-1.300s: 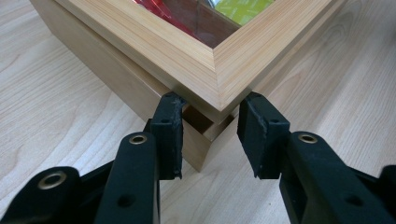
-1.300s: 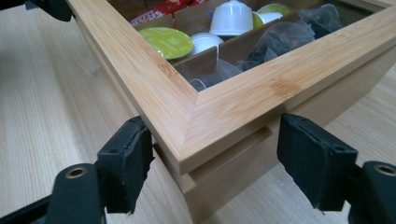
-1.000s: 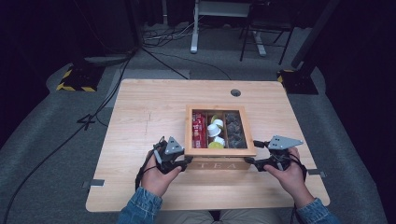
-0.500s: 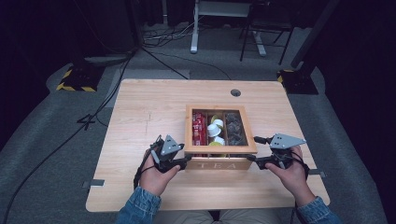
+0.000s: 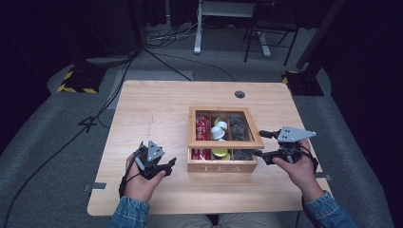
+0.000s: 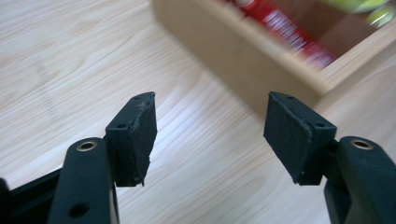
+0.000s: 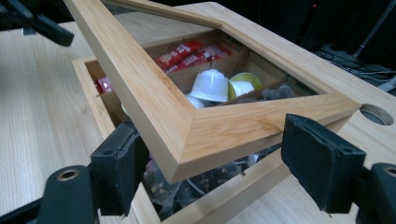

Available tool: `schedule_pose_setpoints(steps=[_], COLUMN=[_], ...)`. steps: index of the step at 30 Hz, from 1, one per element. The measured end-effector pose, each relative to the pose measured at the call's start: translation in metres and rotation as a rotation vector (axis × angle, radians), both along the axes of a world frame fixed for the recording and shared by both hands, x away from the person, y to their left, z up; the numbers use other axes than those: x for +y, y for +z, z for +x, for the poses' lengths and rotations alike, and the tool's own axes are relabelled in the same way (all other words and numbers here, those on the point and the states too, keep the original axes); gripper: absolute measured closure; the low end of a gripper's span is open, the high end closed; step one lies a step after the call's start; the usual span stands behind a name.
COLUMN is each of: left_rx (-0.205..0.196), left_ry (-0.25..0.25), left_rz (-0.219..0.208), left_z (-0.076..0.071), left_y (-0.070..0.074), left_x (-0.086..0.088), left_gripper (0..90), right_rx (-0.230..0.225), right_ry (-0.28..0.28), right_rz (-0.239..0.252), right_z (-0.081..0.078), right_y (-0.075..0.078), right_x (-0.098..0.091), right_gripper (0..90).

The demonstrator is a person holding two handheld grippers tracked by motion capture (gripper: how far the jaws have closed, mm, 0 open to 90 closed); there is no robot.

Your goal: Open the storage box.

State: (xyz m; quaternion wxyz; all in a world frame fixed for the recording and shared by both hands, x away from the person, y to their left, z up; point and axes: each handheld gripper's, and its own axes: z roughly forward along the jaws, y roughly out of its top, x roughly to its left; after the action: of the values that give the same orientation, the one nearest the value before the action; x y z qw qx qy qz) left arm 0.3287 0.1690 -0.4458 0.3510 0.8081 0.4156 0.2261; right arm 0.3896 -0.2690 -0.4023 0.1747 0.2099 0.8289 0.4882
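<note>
High view: tea box [image 5: 221,166] sits mid-table [image 5: 157,109], toward the near edge, "TEA" on its front wall. Lid [image 5: 223,127] is partly raised, a wooden frame around a clear pane. Left gripper [image 5: 164,167] rests on the table just left of the box, apart from it. Right gripper [image 5: 262,145] is at the lid's right front corner.

Left gripper view: jaws have just been opening and now stand about half spread, nothing between them, bare tabletop below. Box wall [image 6: 252,70] lies ahead, not touched.

Right gripper view: lid corner [image 7: 196,135] sits between the two pads [image 7: 322,163]. The left pad looks to be against the frame's edge; the right pad stands off it with a gap. So a lift from below or a loose straddle, not a firm pinch. Cannot tell more. Inside: red sachets [image 7: 187,53], white pod [image 7: 209,86], dark tea bags [image 7: 201,184].

Handling, by judgement: frame is stiff and light, smooth finish, likely slippery on the pads. Pane may be fragile; hold the wooden rim, not the window. A one-corner lift could twist the lid; the box may need steadying at its left wall.
</note>
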Motion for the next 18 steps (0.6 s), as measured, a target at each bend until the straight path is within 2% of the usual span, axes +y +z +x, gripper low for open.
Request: schedule_pose_setpoints(steps=[1, 5, 11, 14, 16, 18], left_rx=[0.004, 0.034, 0.067, 0.09, 0.111, 0.114], left_ry=[0.015, 0.049, 0.067, 0.078, 0.085, 0.098], left_rz=[0.009, -0.017, -0.029, -0.046, -0.076, -0.081], left_z=[0.001, 0.004, 0.014, 0.02, 0.024, 0.028], left_y=[-0.003, -0.011, -0.022, -0.028, -0.032, -0.035], left_x=[0.004, 0.016, 0.024, 0.027, 0.031, 0.034], left_gripper=[34.0, 33.1, 30.9, 30.2, 30.2, 30.5], right_rx=[0.0, 0.008, 0.031, 0.046, 0.06, 0.061], right_ry=[-0.001, 0.0, -0.013, -0.03, -0.037, -0.041], right_rz=[0.002, 0.01, 0.047, 0.058, 0.07, 0.075], right_z=[0.001, 0.006, 0.017, 0.024, 0.029, 0.033], right_y=[0.003, 0.014, 0.031, 0.039, 0.043, 0.048], right_x=[0.0, 0.0, 0.0, 0.001, 0.002, 0.002], right_gripper=[23.8, 23.9, 24.0, 26.1, 27.6, 28.1])
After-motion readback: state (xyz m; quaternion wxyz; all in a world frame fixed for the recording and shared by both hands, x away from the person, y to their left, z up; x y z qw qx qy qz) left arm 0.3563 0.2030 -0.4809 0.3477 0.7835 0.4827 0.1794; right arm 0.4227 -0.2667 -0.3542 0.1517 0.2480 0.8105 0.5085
